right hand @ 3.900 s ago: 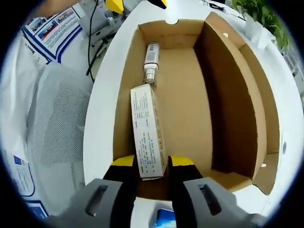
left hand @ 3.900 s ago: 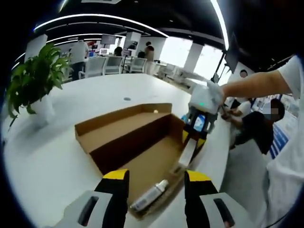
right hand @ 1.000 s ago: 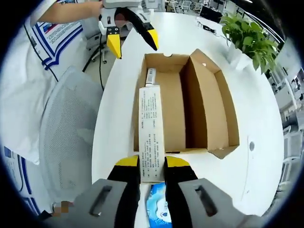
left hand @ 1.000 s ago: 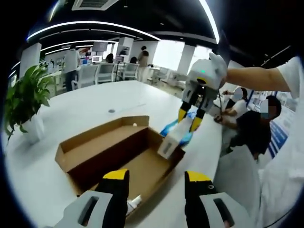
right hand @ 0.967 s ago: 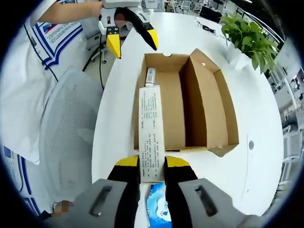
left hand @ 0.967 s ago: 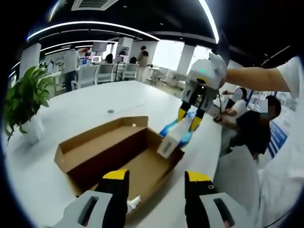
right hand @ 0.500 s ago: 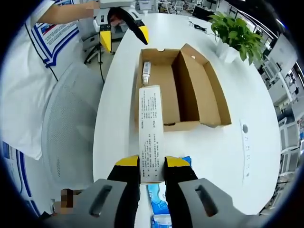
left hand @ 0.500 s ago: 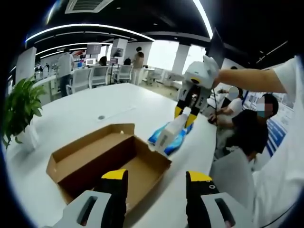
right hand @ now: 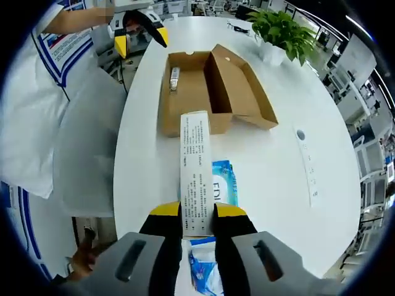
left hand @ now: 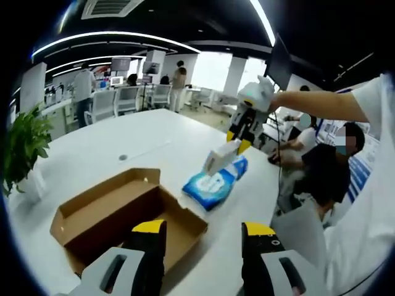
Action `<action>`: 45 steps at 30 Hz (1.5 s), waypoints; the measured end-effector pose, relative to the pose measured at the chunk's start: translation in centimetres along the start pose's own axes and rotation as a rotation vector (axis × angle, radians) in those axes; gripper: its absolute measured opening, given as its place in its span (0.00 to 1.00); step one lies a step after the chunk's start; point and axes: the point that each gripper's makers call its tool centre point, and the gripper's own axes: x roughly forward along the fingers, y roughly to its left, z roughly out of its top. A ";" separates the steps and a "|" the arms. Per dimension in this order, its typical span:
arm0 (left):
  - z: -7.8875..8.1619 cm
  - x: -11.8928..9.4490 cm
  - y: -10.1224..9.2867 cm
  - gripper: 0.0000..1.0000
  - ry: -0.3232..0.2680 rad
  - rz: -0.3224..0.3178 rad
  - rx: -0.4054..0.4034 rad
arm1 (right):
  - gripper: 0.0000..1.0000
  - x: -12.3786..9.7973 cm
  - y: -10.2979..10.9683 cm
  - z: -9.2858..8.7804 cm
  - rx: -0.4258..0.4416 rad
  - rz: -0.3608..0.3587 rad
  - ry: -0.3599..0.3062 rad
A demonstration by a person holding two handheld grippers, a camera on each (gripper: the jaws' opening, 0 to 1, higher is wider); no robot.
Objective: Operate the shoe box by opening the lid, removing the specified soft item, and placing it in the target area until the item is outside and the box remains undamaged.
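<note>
The open brown shoe box lies on the white table, and a small white tube rests inside it near one end. My right gripper is shut on a long white printed carton, held above a blue wipes pack lying outside the box. In the left gripper view, the right gripper holds that carton over the blue pack, to the right of the box. My left gripper stands open and holds nothing; it is on the box's far side.
A potted plant stands past the box, also at the left edge. A mesh chair sits along the table's edge. A seated person is beyond the table. Desks and people fill the background.
The right gripper has lifted the white carton out of the box and carried it away, over the blue pack. The left gripper stays open and has drawn back from the box.
</note>
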 end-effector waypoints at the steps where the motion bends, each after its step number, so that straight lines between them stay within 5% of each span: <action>1: 0.1 0.3 -0.1 0.49 0.003 0.002 -0.001 | 0.16 -0.1 -0.1 -0.5 0.003 -0.001 0.000; 14: 2.6 4.7 -2.4 0.49 0.009 0.000 0.004 | 0.16 -1.3 -1.5 -6.0 0.030 0.007 0.000; 28: 4.5 8.4 -3.0 0.49 0.020 0.016 -0.021 | 0.16 -1.5 -6.9 -14.2 0.081 0.013 0.035; 45: 5.0 11.1 -2.9 0.49 0.047 0.021 -0.049 | 0.16 -0.9 -9.3 -17.9 0.071 0.026 0.054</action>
